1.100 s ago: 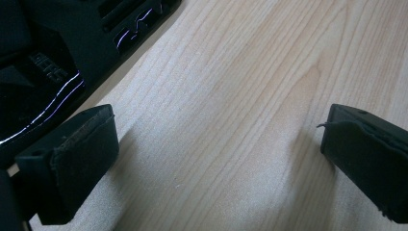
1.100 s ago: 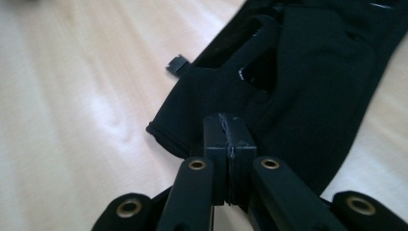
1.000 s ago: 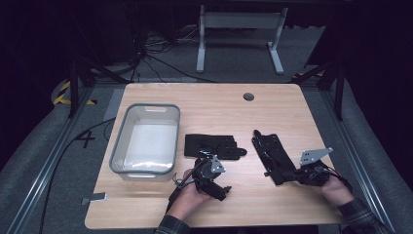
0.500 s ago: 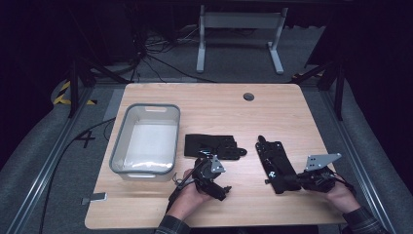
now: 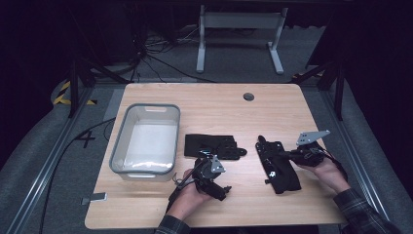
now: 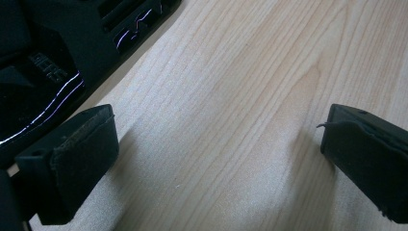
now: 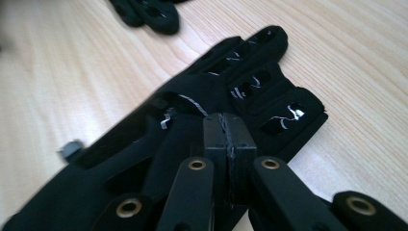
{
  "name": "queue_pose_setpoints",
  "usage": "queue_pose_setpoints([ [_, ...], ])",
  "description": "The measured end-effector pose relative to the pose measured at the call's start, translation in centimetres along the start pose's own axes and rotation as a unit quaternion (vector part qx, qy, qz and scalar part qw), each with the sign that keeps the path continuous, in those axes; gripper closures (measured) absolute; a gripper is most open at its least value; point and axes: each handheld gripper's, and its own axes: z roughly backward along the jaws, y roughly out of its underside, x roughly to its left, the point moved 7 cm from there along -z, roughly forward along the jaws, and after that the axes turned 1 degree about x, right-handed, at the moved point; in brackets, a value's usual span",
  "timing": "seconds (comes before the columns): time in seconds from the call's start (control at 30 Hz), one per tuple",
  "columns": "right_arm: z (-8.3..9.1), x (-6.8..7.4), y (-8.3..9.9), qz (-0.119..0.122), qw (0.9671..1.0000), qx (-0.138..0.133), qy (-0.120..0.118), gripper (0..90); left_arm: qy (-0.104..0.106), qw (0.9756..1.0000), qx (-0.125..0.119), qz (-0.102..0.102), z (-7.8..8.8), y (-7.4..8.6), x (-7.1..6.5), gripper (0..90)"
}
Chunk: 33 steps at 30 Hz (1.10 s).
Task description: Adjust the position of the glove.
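Observation:
Two black gloves lie on the wooden table. One black glove lies at the right, fingers pointing toward the far edge. My right gripper rests over its wrist end with the jaws shut, seemingly pinching a fold of its fabric. The other black glove lies flat at the middle. My left gripper sits on the table just in front of that glove, open, with bare wood between its pads.
A grey plastic bin with a pale inside stands at the table's left. A round cable hole is near the far edge. A metal stand is on the floor beyond the table.
The right hand drifted right, then came back left and away from the near edge. The right glove shifted and turned slightly with it. The left hand and the middle glove stayed put.

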Motion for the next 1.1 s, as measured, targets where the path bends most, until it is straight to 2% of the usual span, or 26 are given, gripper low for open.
queue_pose_setpoints([
  [0.13,-0.8,-0.2,0.3,0.006,0.9998,0.017,0.002,90.0,0.000,1.0000,0.000,0.000,0.0,0.0,0.0,0.0],
  [0.43,-0.6,0.6,1.0,0.006,0.9998,0.018,-0.005,90.0,0.000,1.0000,0.000,0.000,0.0,0.0,0.0,0.0],
  [0.7,0.6,2.8,2.4,0.011,0.9995,0.020,-0.019,90.0,0.000,1.0000,0.000,0.000,0.0,0.0,0.0,0.0],
  [0.9,1.0,3.8,2.9,0.019,0.9994,0.022,-0.020,89.9,0.000,1.0000,0.001,0.001,0.0,0.0,0.0,0.0],
  [1.03,1.9,3.6,2.4,0.012,0.9998,-0.001,-0.017,84.9,0.000,1.0000,0.001,0.001,0.0,0.0,0.0,0.0],
  [1.1,2.6,3.2,2.5,0.004,0.9999,-0.015,-0.006,81.0,0.000,1.0000,0.001,0.000,0.0,0.0,0.0,0.0],
])
